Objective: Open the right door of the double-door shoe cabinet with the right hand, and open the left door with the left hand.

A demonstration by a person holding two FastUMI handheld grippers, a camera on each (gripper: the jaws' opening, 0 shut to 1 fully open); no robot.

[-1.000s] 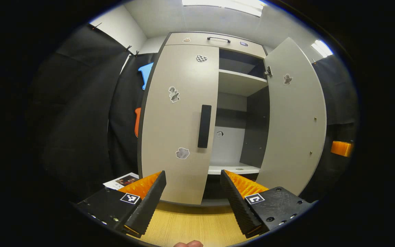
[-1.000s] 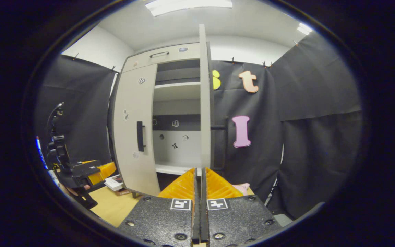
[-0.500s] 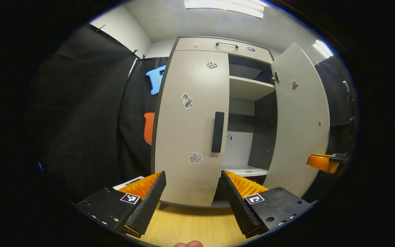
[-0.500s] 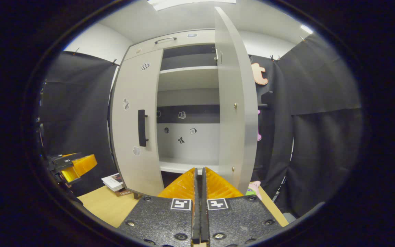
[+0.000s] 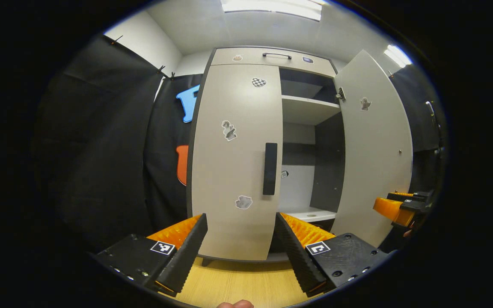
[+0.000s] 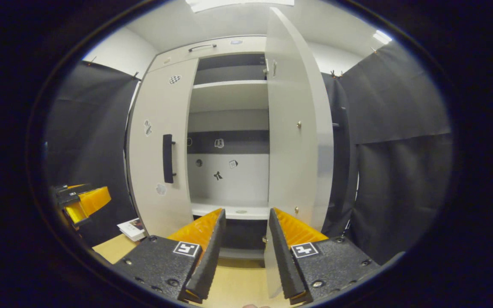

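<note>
Left gripper (image 5: pixel 241 239), spread wide and empty, faces the shut left door (image 5: pixel 233 162), so I line its fingers around the dark handle (image 5: pixel 270 169) ahead before pulling.

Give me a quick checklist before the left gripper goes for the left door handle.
1. Right door swung open: ok.
2. Left door shut, not yet opened: ok.
3. Left gripper open, ready to take the handle: ok.
4. Handle unobstructed, ahead of the fingers, not yet reached: ok.
5. Right gripper open, off the right door: ok.
6. Enough room for the left door to swing out: cannot tell.
</note>
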